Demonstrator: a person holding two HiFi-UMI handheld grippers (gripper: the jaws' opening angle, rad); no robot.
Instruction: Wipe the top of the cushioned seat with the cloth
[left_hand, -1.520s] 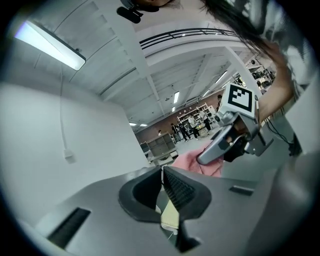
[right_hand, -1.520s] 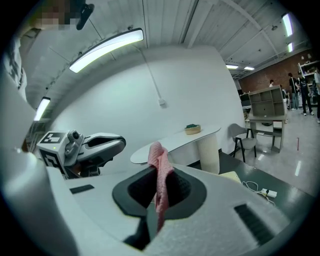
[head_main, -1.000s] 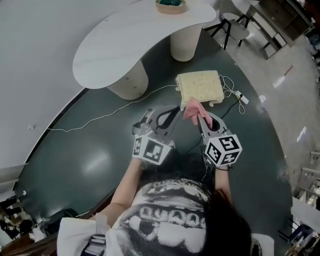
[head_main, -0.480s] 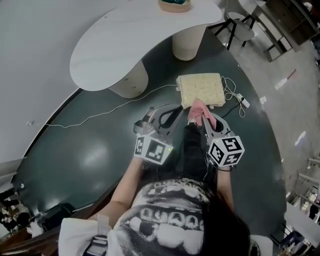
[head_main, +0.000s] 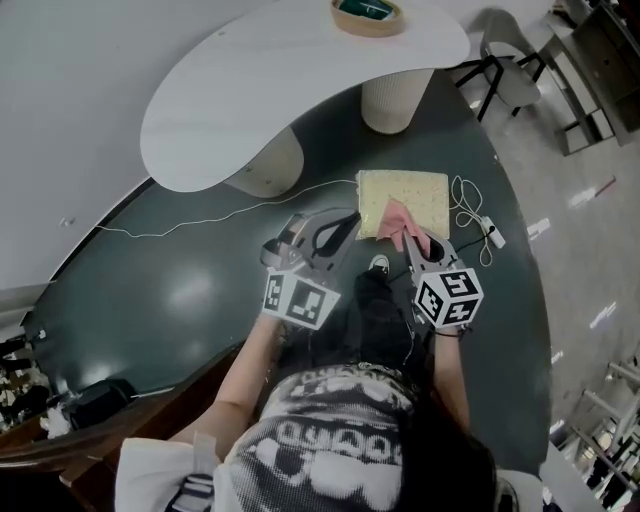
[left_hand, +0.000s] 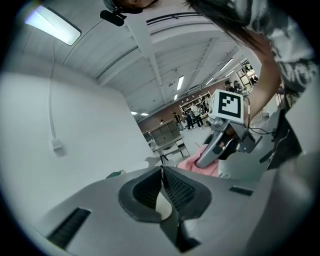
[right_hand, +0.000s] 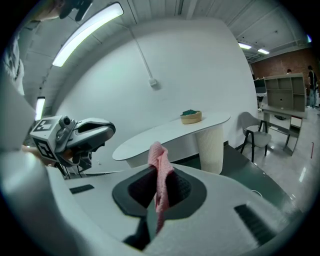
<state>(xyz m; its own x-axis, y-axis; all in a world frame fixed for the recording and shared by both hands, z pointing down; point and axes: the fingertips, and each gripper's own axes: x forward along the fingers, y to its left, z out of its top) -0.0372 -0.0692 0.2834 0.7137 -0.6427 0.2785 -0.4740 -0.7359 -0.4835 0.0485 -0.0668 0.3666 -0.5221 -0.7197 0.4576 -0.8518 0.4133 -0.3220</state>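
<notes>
Currently at the approach step. Curved white desk (head_main: 250, 90) stands far. The square, pale, padded cushioned seat (head_main: 432, 190) sits low on the dark floor. Right gripper (head_main: 412, 240) jaws pinch the soft pink cloth (head_main: 398, 218) over the seat's near edge. Left gripper (head_main: 340, 228) jaws are closed and empty. Next, likely: lower the cloth, then sweep.

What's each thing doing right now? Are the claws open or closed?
Left claw: shut, nothing in it.
Right claw: shut on the pink cloth.
Pink cloth: pinched, one end sticking up past the claw.
Cushioned seat: flat on the dark floor, cloth in front of its near edge.
Bowl: upright on the white table.
</notes>
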